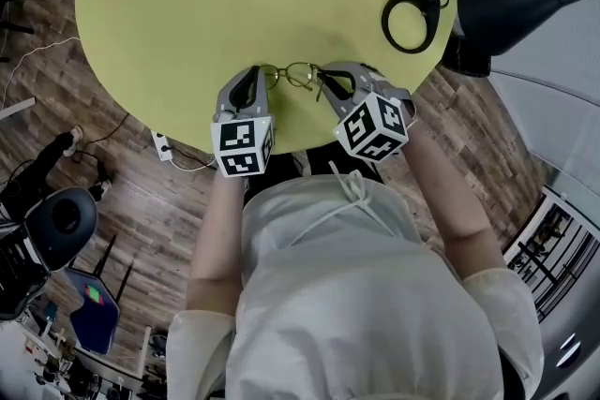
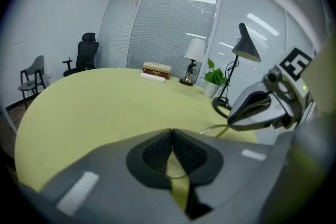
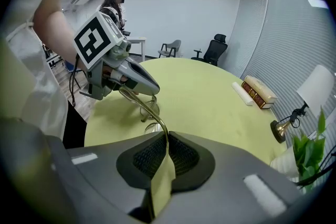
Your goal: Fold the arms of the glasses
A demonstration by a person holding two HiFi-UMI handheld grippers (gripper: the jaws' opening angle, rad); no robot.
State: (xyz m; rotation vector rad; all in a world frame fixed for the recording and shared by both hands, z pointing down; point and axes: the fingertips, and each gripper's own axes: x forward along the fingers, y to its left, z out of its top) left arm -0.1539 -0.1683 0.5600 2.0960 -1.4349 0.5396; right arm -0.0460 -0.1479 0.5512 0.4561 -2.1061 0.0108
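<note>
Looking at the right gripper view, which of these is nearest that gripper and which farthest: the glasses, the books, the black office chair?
1. Glasses, pinched in the right gripper.
2. Books, on the table's right side.
3. Black office chair, beyond the table's far edge.

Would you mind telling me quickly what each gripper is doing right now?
Left gripper: jaws closed on the glasses.
Right gripper: jaws closed on the glasses' arm.

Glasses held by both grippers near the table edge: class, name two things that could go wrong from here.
1. Left gripper and right gripper each pinch a thin wire arm of the glasses; uneven pulling could bend a hinge.
2. They sit near the table edge; a slip might drop them off it.
</note>
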